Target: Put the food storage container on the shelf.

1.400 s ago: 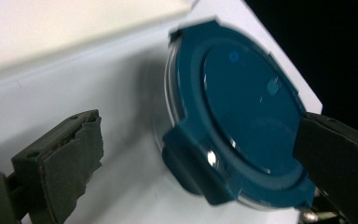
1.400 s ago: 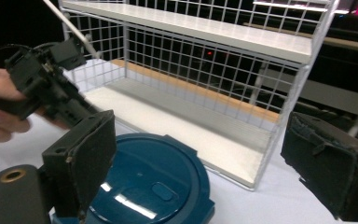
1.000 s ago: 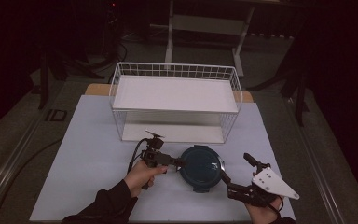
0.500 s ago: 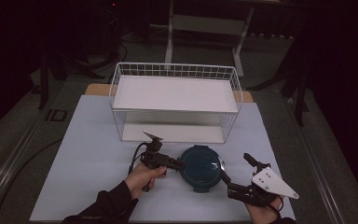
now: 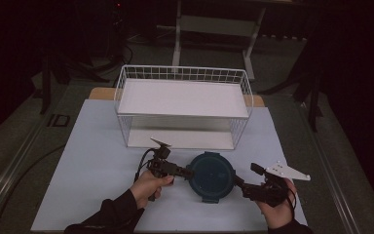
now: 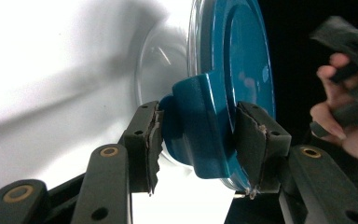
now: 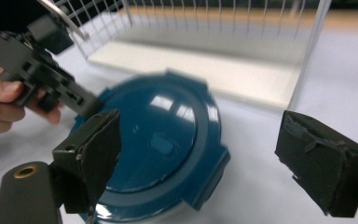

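Two grippers on one round container (image 5: pixel 211 175); it sits on the white table (image 5: pixel 92 161), near of the wire rack (image 5: pixel 182 105). Left gripper (image 6: pixel 198 140) has just been closing, pads clamped on the left latch tab (image 6: pixel 193 123) of the blue lid (image 7: pixel 161 140). Right gripper (image 7: pixel 196 163) hangs wide, jaws just easing in, nothing gripped yet. Looks like rigid, glossy plastic, probably light and a bit slippery; I'd grab the tabs, not the smooth dome.
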`<state>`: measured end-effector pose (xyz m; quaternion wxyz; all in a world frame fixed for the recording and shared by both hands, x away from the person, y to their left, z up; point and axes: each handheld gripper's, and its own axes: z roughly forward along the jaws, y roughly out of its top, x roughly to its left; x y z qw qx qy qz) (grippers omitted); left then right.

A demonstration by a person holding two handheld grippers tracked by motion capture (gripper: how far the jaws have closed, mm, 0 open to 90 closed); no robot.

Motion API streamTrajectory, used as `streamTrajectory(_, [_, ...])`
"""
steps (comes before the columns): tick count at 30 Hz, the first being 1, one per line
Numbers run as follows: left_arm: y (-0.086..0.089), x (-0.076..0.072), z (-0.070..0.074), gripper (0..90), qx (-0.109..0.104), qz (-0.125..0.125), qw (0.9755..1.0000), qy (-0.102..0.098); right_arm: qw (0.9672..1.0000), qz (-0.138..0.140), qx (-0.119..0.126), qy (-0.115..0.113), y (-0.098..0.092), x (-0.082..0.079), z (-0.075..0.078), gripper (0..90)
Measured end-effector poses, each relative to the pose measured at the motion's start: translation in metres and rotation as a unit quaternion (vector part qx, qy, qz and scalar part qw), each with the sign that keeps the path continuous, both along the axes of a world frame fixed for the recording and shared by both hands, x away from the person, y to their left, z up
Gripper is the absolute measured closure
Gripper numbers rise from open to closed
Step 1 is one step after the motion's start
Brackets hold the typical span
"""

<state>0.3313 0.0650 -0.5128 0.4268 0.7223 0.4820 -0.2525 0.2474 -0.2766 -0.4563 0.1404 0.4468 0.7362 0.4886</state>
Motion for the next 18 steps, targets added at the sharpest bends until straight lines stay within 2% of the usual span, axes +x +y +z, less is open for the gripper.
streamTrajectory(1, [0.000,-0.001,0.000,53.1,0.000,-0.001,1.0000,-0.004,0.9987,0.008,0.024,0.044,-0.005,0.008,-0.007,17.6])
streamTrajectory(2, [0.000,-0.002,0.001,53.2,0.000,-0.004,1.0000,-0.008,0.9971,0.014,0.039,0.064,-0.007,0.011,-0.010,20.0])
streamTrajectory(3, [0.001,-0.003,0.001,53.2,-0.001,-0.006,0.9999,-0.013,0.9971,0.014,0.039,0.064,-0.007,0.011,-0.010,20.0])
streamTrajectory(4, [0.001,-0.004,0.001,53.9,-0.002,-0.007,0.9998,-0.017,0.9933,0.018,0.061,0.097,-0.010,0.017,-0.017,21.5])
streamTrajectory(5, [0.001,-0.005,0.002,53.9,-0.001,-0.010,0.9997,-0.022,0.9933,0.018,0.061,0.097,-0.010,0.017,-0.017,21.5])
streamTrajectory(7, [0.001,-0.008,0.003,54.5,-0.002,-0.014,0.9994,-0.030,0.9890,0.031,0.078,0.122,-0.013,0.022,-0.022,24.1])
streamTrajectory(8, [0.001,-0.008,0.003,54.7,-0.002,-0.014,0.9994,-0.030,0.9890,0.031,0.078,0.122,-0.013,0.022,-0.022,24.1])
streamTrajectory(9, [0.002,-0.010,0.004,55.1,-0.001,-0.019,0.9990,-0.041,0.9822,0.043,0.099,0.154,-0.015,0.027,-0.028,30.1])
streamTrajectory(13, [0.003,-0.013,0.005,55.5,-0.002,-0.021,0.9987,-0.046,0.9748,0.055,0.117,0.181,-0.017,0.029,-0.034,33.6])
streamTrajectory(15, [0.004,-0.015,0.005,55.7,-0.001,-0.024,0.9983,-0.053,0.9708,0.064,0.124,0.195,-0.017,0.030,-0.036,39.0])
streamTrajectory(18, [0.004,-0.016,0.005,56.0,-0.003,-0.026,0.9981,-0.056,0.9676,0.070,0.130,0.205,-0.018,0.031,-0.038,45.6])
